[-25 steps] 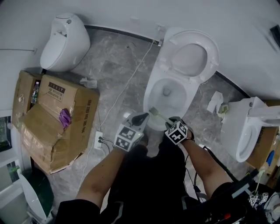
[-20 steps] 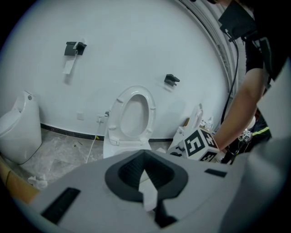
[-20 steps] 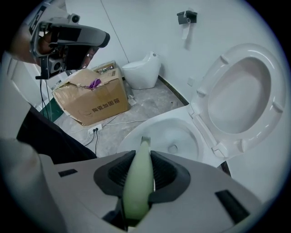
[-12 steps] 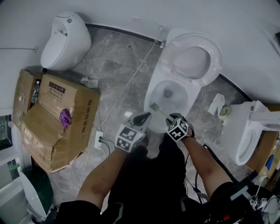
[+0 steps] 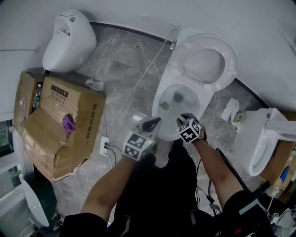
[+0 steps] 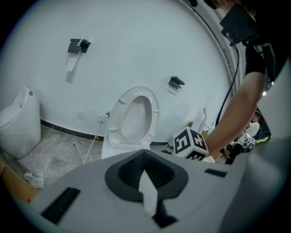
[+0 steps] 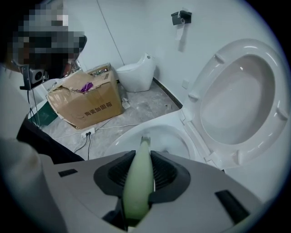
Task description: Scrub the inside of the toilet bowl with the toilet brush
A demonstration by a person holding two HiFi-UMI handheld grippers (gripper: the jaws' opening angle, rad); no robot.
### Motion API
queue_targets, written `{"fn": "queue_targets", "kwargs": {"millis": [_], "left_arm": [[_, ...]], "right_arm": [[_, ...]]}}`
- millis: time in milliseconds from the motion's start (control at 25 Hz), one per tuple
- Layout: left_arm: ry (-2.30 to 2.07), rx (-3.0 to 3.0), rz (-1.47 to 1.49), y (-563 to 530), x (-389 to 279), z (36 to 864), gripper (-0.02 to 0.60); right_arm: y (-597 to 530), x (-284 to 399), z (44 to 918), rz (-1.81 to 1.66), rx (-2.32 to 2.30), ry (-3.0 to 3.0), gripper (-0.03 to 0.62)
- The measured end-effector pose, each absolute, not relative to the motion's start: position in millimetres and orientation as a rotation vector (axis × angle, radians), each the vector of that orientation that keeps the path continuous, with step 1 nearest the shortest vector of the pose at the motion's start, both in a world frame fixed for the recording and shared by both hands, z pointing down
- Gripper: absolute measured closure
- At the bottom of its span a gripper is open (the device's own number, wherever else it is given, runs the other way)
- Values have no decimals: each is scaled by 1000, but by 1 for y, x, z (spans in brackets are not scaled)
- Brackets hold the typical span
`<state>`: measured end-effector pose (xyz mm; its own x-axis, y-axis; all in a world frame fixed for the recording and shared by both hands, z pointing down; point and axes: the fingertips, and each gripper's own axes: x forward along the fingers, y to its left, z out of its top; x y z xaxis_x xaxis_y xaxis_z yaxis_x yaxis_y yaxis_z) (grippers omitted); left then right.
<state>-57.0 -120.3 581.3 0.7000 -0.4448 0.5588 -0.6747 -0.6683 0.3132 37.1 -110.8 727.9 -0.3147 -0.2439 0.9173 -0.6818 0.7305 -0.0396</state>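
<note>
My right gripper (image 5: 181, 121) grasps the pale green toilet brush (image 7: 138, 182), its head seemingly inside the toilet bowl (image 5: 157, 109) at frame centre; my left gripper (image 5: 150, 124) is clenched, empty.

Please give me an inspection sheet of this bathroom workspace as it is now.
Surface: grey stone floor.
Job's things: toilet, lid and seat up; brush, its head inside the bowl.
Clutter: torn cardboard box at left; tissue scraps on the floor.
Grippers: right gripper shut on the brush handle; left gripper shut, empty, near the bowl's front.
Cables: white cable runs over the floor to the wall; power strip by the box.
Surroundings: second toilet at right; white fixture at far left.
</note>
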Motion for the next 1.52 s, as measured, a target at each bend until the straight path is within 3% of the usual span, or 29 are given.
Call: {"fn": "queue_targets", "kwargs": {"millis": [1520], "left_arm": [[-822,2428,624,-124,-35,581,572]], "right_arm": [[-191,120,733,525,946,-1811,487]]}}
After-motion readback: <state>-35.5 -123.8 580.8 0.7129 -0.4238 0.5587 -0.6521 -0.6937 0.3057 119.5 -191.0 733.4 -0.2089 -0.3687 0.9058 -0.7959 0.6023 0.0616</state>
